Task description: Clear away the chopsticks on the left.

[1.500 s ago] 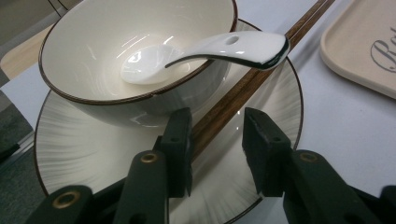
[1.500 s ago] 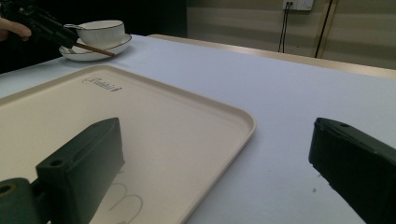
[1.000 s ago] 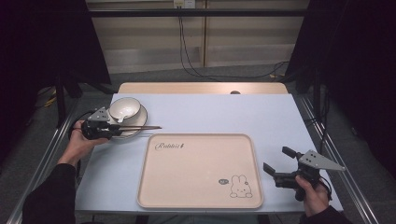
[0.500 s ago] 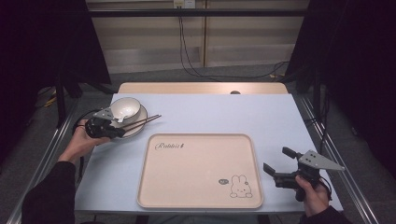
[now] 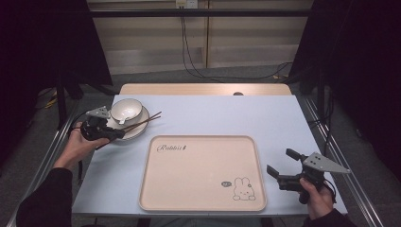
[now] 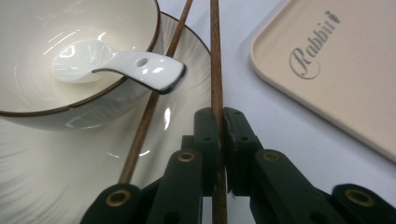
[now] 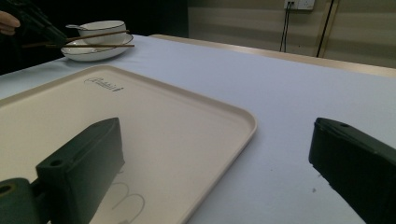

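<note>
Two tools in hands. Left tool (image 6: 218,122) clenched on one brown chopstick (image 6: 215,56); jaws just finished closing, stick pinched between pads. Second chopstick (image 6: 154,100) lies loose at its 9 o'clock, resting across white plate (image 6: 187,100). Bowl (image 5: 126,109) with white spoon (image 6: 116,65) stands on plate, at table 10 o'clock. Beige tray (image 5: 203,172) at table centre, 6 o'clock side. Right tool (image 5: 278,168) released, jaws wide, near tray's 3 o'clock edge.
</note>
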`<action>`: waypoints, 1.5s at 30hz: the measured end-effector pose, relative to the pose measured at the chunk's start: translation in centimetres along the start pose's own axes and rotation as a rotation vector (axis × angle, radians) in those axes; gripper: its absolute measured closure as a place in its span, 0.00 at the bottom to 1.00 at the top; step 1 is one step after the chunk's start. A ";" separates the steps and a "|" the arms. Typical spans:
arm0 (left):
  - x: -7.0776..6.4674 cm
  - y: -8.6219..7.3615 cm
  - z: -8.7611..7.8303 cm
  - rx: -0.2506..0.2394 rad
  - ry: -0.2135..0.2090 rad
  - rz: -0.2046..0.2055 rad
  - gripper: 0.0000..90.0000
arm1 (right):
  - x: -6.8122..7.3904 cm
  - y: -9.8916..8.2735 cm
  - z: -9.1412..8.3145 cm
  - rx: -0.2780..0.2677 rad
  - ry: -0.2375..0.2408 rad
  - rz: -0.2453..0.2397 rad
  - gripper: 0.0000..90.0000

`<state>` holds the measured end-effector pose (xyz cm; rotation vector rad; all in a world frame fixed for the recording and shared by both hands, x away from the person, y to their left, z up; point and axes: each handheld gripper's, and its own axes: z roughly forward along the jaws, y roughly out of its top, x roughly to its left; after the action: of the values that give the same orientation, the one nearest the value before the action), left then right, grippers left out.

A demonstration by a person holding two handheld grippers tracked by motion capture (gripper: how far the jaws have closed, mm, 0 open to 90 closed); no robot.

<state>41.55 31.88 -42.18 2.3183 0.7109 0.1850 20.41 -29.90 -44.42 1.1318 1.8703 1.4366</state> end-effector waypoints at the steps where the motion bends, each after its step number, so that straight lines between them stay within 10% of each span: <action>1: -0.2 -0.1 -0.1 -0.004 -0.002 -0.013 0.94 | 0.0 0.0 0.0 0.000 0.000 0.000 0.03; 25: -5.7 -2.0 -3.3 -0.144 -0.013 -0.279 0.94 | 0.1 0.1 0.1 -0.001 -0.003 0.001 0.03; 45: -13.1 -2.0 -1.9 -0.166 0.009 -0.335 0.94 | 0.1 0.1 0.3 -0.002 -0.005 -0.001 0.03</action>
<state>29.11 27.14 -41.21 2.0089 1.0348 0.0972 20.57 -29.66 -44.40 1.1319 1.8659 1.4333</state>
